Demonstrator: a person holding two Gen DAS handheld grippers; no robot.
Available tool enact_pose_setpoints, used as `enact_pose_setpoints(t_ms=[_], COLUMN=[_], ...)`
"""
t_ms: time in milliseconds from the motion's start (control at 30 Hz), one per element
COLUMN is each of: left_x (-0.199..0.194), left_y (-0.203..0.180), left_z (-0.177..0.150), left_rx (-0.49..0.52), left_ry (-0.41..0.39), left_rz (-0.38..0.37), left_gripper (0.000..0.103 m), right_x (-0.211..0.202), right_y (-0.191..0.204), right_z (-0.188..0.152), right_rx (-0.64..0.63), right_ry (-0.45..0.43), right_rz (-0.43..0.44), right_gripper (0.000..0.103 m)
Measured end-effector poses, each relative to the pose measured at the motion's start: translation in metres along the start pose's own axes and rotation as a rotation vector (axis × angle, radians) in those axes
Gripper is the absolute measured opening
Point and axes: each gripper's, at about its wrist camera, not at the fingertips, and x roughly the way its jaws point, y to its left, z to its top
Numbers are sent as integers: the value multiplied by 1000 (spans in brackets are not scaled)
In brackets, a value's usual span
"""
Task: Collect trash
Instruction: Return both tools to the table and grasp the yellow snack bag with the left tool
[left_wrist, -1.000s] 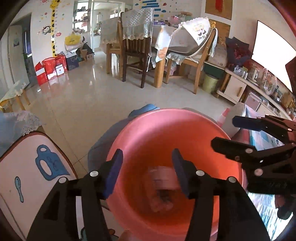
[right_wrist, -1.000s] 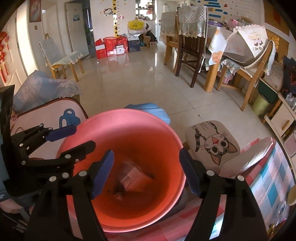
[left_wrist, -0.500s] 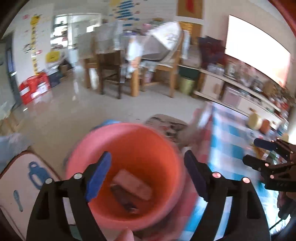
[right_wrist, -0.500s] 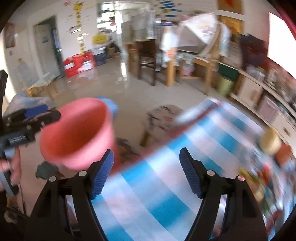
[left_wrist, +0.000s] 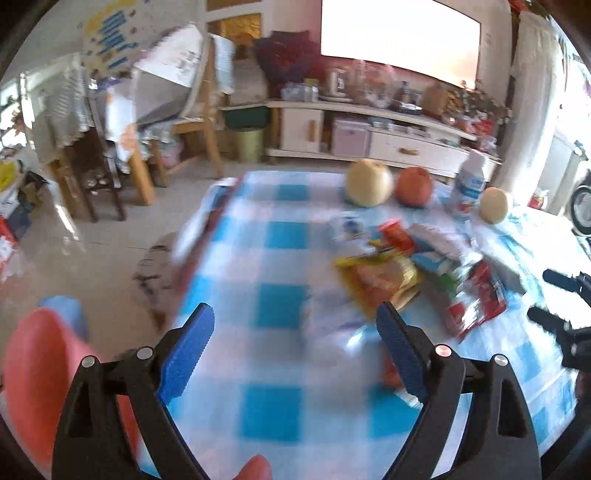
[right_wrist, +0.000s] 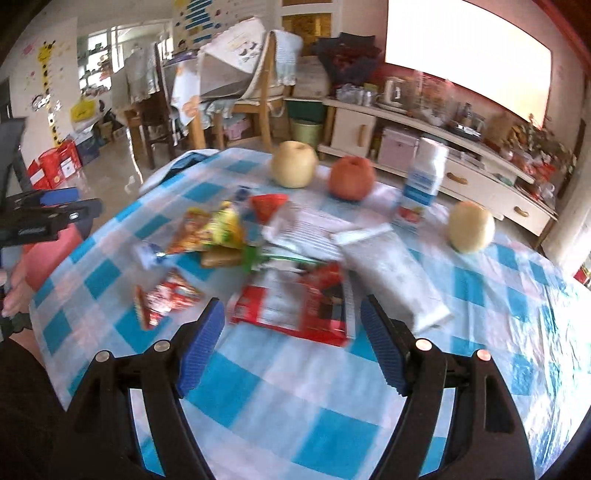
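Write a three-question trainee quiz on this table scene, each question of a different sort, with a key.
1. True or false: the right tongs are clamped on the red wrapper.
2. Multiple choice: the white bottle stands between A) the two pale fruits, B) the red apple and the smaller pale fruit, C) the pink bucket and the table edge.
3. Fill in: the checked tablecloth is white and ____.

Key:
1. False; the jaws stand open over the cloth, holding nothing.
2. B.
3. Blue.
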Motion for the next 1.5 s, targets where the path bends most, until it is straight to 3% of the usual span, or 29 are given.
enact_pose_setpoints(t_ms=[133,400,600,800,967,1267,1500], left_x=[34,80,106,109,114,105,88], left_y=[-42,-96,-88,-87,-86,-81,-81], left_z=[18,19,12,14,13,12,14], left_rx=[-10,118,98,100,90,81,79], left_ry=[13,-1,97,109,122,100,44], left_rz=[-23,13,23,24,18,13,-16], left_gripper=[89,89,88,83,65,47,45], right_x=[3,33,70,86,92,93,93], right_y=[-32,-68,-80,-82,-86,-88,-90], right_z=[-2,13,20,27,30,29,27], right_rx=[5,-42,-85,-128,-130,-119,-100], right_ry=[-6,19,70,79,83,87,94], right_rz=[-34,-51,-62,-68,-68,-57,-44], right_gripper=[77,80,81,85,87,87,87])
